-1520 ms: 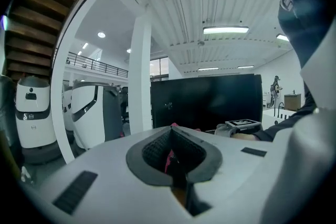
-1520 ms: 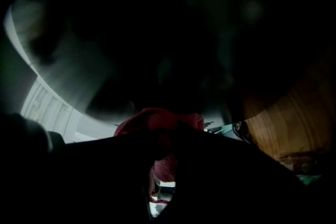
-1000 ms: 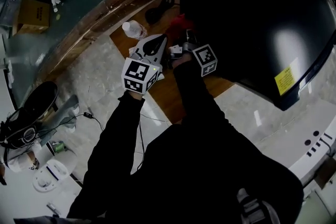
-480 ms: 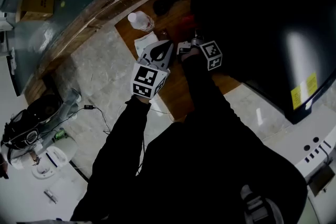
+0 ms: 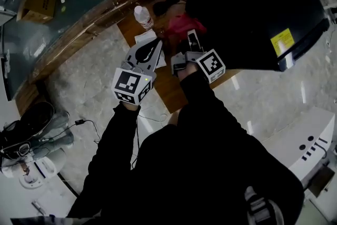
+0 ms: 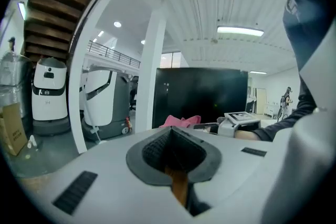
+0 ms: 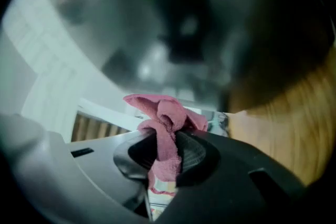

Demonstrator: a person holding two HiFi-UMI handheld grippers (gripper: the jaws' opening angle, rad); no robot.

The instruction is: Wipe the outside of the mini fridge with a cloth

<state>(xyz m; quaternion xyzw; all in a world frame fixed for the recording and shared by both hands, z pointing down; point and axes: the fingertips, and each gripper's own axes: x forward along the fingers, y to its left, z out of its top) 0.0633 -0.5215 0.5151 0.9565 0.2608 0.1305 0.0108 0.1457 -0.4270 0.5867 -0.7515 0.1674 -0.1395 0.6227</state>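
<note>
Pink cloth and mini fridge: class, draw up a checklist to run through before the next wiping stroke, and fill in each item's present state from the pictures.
1. Pink cloth gripped: ok. The right gripper has its jaws shut on it, with a bunch of cloth sticking out ahead.
2. Cloth touching the mini fridge: cannot tell. It sits right at the fridge's side, but contact is not visible.
3. Left gripper free: ok. Its jaws are together with nothing between them.
4. Water bottle out of the way: ok. It stands upright, apart from the cloth.
5. Black cable clear of the wiping path: cannot tell. It lies close to the fridge.
</note>
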